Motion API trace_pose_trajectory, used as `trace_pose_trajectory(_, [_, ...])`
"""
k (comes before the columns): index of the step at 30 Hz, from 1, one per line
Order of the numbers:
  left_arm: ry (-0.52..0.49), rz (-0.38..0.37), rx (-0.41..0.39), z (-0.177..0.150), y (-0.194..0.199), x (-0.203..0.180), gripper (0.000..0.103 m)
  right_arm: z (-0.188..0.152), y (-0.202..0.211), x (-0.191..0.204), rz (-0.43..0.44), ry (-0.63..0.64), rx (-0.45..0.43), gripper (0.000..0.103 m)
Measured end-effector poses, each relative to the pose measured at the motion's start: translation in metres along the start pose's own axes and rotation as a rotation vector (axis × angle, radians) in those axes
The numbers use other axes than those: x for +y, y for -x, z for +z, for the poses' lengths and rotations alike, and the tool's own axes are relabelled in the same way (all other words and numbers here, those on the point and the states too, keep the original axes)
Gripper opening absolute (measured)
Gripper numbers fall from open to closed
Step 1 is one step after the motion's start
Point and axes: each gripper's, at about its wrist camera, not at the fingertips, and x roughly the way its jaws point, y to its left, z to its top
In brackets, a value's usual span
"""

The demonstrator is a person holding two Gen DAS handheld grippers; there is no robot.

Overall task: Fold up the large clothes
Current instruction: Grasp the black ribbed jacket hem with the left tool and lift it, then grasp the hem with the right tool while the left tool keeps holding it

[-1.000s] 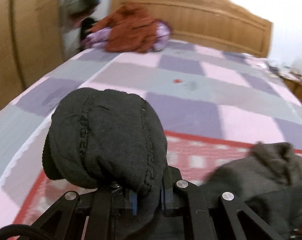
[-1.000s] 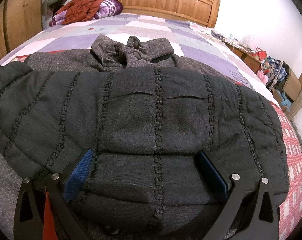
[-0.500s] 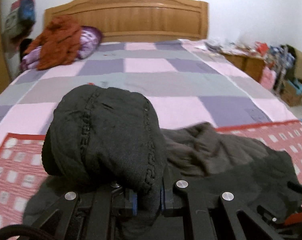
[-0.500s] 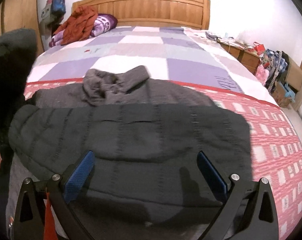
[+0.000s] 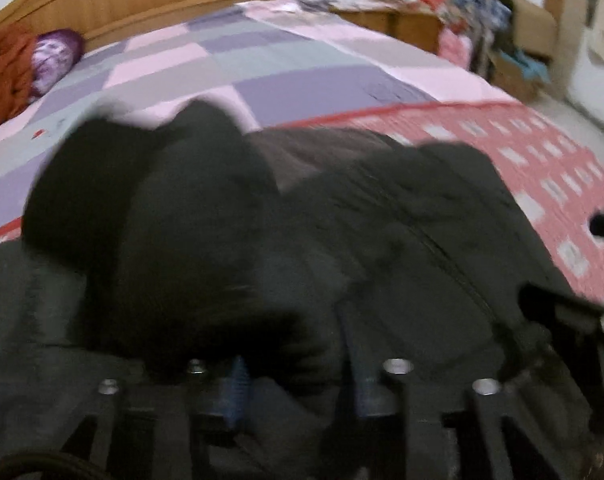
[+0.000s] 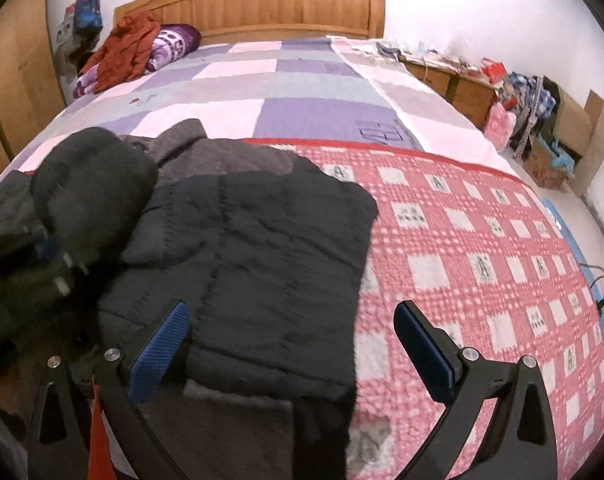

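A dark quilted coat [image 6: 262, 248] lies on the bed with its grey collar [image 6: 182, 136] toward the headboard. Its rolled sleeve end [image 5: 150, 220] bulges over my left gripper [image 5: 298, 384], whose jaws are opening. Dark cloth still lies between the blue pads [image 5: 236, 388], loose as far as the blur lets me see. From the right wrist view, the left gripper [image 6: 58, 264] sits at the coat's left side under that sleeve end [image 6: 94, 184]. My right gripper [image 6: 290, 312] hangs wide open above the coat's near right edge, holding nothing.
The coat rests on a pink checked blanket [image 6: 481, 260] over a purple patchwork quilt [image 6: 302, 80]. An orange garment and a purple pillow [image 6: 126, 52] lie by the wooden headboard [image 6: 262, 4]. A wardrobe [image 6: 14, 80] stands left; cluttered nightstands [image 6: 441, 72] and boxes [image 6: 573, 128] stand right.
My left gripper swung right and down, carrying the sleeve end over the coat's body, and its jaws parted. My right gripper drew back and up from the coat, which now lies flat.
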Motion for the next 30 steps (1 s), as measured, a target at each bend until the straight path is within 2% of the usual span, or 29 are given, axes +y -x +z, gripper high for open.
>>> trace_pose_trajectory(1, [-0.026, -0.01, -0.007, -0.001, 0.004, -0.008, 0.056, -0.001, 0.001, -0.002, 0.002, -0.006, 0.005, 0.103])
trace_pose_trajectory(4, [-0.095, -0.059, -0.043, -0.004, 0.02, -0.023, 0.068, -0.001, 0.006, -0.005, -0.002, -0.014, 0.001, 0.103])
trace_pose_trajectory(8, [-0.08, -0.105, -0.048, -0.011, 0.042, -0.019, 0.068, 0.005, 0.019, -0.009, -0.007, -0.054, -0.032, 0.103])
trace_pose_trajectory(11, [-0.026, -0.08, -0.055, -0.019, 0.059, 0.002, 0.068, 0.014, 0.027, -0.004, 0.025, -0.074, -0.053, 0.103])
trace_pose_trajectory(14, [0.036, -0.005, -0.061, -0.028, 0.073, 0.028, 0.068, 0.024, 0.025, 0.015, 0.089, -0.06, -0.05, 0.103])
trace_pose_trajectory(17, [0.075, 0.115, -0.045, -0.043, 0.084, 0.069, 0.068, 0.032, 0.017, 0.033, 0.115, -0.052, -0.036, 0.103])
trace_pose_trajectory(20, [0.116, 0.229, -0.029, -0.055, 0.089, 0.114, 0.068, 0.041, 0.004, 0.037, 0.084, -0.08, -0.008, 0.103])
trace_pose_trajectory(23, [0.178, 0.312, -0.026, -0.067, 0.097, 0.156, 0.068, 0.05, -0.006, 0.034, 0.056, -0.112, -0.011, 0.103])
trace_pose_trajectory(25, [0.227, 0.352, -0.012, -0.076, 0.1, 0.18, 0.068, 0.055, -0.024, 0.033, 0.052, -0.118, 0.04, 0.103])
trace_pose_trajectory(27, [0.276, 0.374, -0.001, -0.086, 0.101, 0.202, 0.069, 0.056, -0.046, 0.04, 0.103, -0.11, 0.11, 0.103])
trace_pose_trajectory(28, [0.302, 0.374, 0.006, -0.09, 0.101, 0.209, 0.071, 0.055, -0.055, 0.044, 0.137, -0.105, 0.144, 0.1])
trace_pose_trajectory(29, [0.319, 0.371, 0.01, -0.093, 0.1, 0.214, 0.072, 0.053, -0.062, 0.05, 0.175, -0.093, 0.174, 0.079])
trace_pose_trajectory(30, [0.34, 0.368, 0.012, -0.096, 0.098, 0.218, 0.075, 0.052, -0.066, 0.058, 0.207, -0.062, 0.186, 0.044])
